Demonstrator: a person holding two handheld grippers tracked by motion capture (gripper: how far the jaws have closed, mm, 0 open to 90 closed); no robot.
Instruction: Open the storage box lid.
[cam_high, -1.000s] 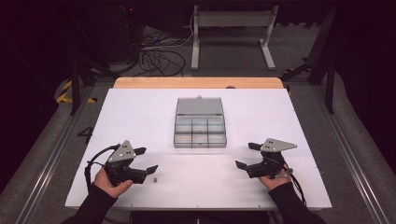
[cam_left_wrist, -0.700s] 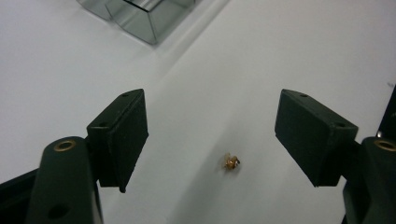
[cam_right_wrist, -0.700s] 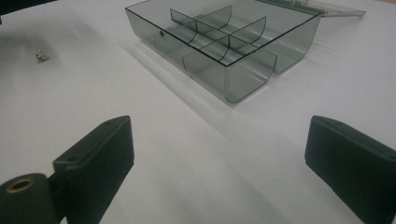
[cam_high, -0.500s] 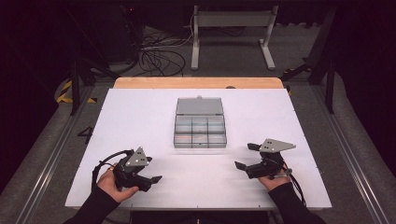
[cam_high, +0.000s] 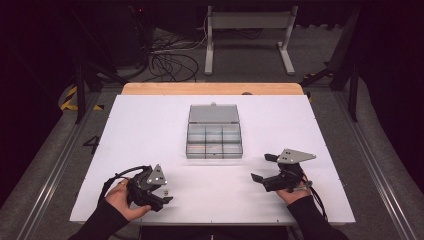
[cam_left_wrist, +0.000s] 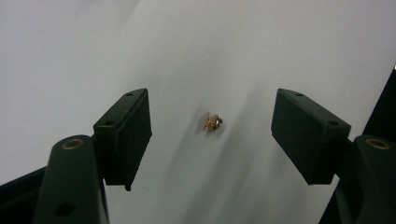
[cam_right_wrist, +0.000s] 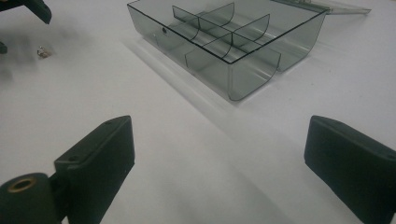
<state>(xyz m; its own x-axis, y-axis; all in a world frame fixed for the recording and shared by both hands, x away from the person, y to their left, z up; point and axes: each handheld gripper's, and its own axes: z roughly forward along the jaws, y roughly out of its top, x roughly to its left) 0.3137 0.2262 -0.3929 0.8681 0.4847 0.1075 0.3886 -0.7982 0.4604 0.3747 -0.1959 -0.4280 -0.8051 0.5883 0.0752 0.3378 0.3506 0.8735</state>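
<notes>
Lying on the smooth white table (cam_high: 150, 130), a small brassy screw (cam_left_wrist: 211, 122) sits untouched between the left claw's (cam_left_wrist: 212, 135) released, narrowing jaws.

Left hand-held gripper (cam_high: 165, 192) shifted nearer table edge, jaws narrowing.

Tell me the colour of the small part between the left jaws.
Brass-gold small part, clearest in the left gripper view.

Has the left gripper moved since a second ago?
Yes. The left gripper has shifted toward the near table edge, away from the compartment box; its open jaws, just closing slightly, bracket the small metal part.
</notes>
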